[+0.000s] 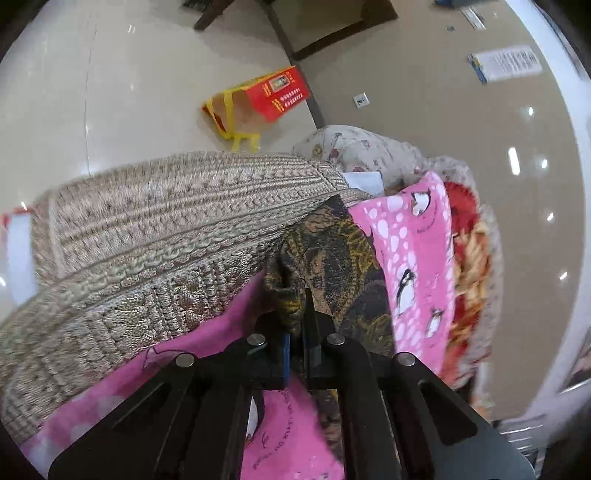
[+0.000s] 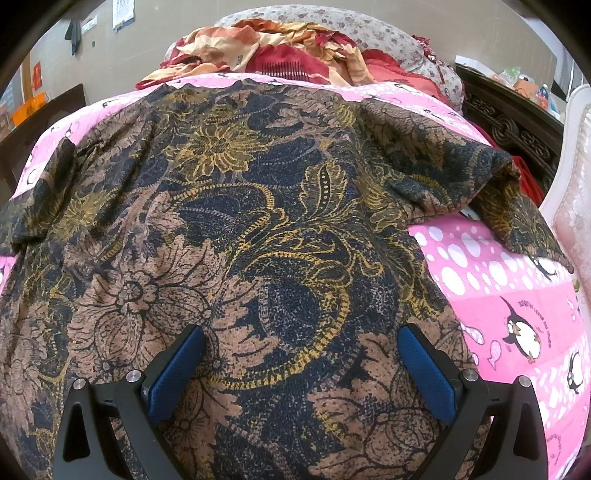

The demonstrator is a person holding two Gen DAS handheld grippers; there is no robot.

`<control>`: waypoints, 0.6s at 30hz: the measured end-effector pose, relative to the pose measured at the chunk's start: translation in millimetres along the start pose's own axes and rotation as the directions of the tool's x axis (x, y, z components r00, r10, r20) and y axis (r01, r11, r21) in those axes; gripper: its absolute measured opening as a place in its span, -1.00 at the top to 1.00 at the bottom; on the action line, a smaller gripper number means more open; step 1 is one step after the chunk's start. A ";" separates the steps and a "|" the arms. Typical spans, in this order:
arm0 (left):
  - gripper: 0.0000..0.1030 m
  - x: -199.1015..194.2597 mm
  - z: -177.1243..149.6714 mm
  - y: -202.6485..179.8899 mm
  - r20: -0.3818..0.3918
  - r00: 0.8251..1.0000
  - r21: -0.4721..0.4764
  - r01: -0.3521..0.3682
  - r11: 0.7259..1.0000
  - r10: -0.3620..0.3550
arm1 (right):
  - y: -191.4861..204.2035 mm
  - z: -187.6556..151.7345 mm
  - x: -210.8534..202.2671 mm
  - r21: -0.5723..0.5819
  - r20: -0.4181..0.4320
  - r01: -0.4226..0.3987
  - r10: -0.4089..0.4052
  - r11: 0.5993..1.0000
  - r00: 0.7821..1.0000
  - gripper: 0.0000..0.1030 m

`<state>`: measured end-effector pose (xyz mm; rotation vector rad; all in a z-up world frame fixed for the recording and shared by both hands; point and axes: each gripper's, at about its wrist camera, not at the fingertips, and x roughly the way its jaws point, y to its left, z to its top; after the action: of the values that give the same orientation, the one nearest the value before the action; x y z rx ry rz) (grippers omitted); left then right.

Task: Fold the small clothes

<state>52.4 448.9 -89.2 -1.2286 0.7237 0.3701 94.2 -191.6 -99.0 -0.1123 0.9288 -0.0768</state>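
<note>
A dark garment with a brown, navy and gold floral print (image 2: 258,229) lies spread over a pink penguin-print sheet (image 2: 517,295). In the right wrist view my right gripper (image 2: 301,363) stands open just above the cloth, its blue pads (image 2: 177,373) wide apart with nothing pinched. In the left wrist view my left gripper (image 1: 299,332) is shut on a bunched edge of the same floral garment (image 1: 332,258), at the border of the pink sheet (image 1: 417,254) next to a woven beige cover (image 1: 147,236).
A red and orange crumpled blanket (image 2: 266,48) and a flowered pillow (image 2: 369,33) lie at the far end of the bed. A dark carved headboard (image 2: 517,129) stands at the right. On the shiny floor beyond lies a red and yellow bag (image 1: 258,99).
</note>
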 end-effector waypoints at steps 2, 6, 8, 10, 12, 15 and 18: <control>0.96 -17.3 5.1 -22.9 0.057 0.998 0.084 -0.033 0.996 0.029 | 0.0 0.8 0.7 -0.001 -0.001 0.000 0.000 1.000 1.000 -1.00; 0.96 -93.2 38.9 -72.6 0.303 0.953 0.167 -0.047 0.985 -0.006 | 0.2 1.1 1.3 0.000 0.000 0.000 0.000 1.000 1.000 -1.00; 0.96 -123.5 49.8 -91.8 0.377 0.926 0.205 -0.068 0.976 -0.015 | -0.3 0.9 1.1 0.000 0.000 -0.001 0.001 1.000 1.000 -1.00; 0.96 -134.6 55.9 -114.1 0.376 0.925 0.260 -0.046 0.965 -0.057 | -0.2 0.8 0.9 0.001 0.001 -0.001 0.001 1.000 1.000 -1.00; 0.96 -128.6 43.9 -140.4 0.334 0.937 0.351 -0.023 0.936 -0.103 | 0.0 0.8 1.0 0.001 0.001 0.000 0.000 1.000 1.000 -1.00; 0.96 -89.9 -15.7 -188.9 0.179 0.966 0.517 0.069 0.853 -0.186 | 0.7 0.8 1.0 -0.003 0.000 0.006 -0.006 1.000 1.000 -1.00; 0.96 -39.1 -98.9 -229.3 0.005 0.977 0.649 0.160 0.744 -0.214 | 2.9 1.6 1.7 -0.008 -0.006 0.018 -0.018 1.000 1.000 -1.00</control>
<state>136.5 288.2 86.8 -0.6071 0.5775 -0.0162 96.5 -188.7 -99.7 -0.1281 0.9347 -0.0897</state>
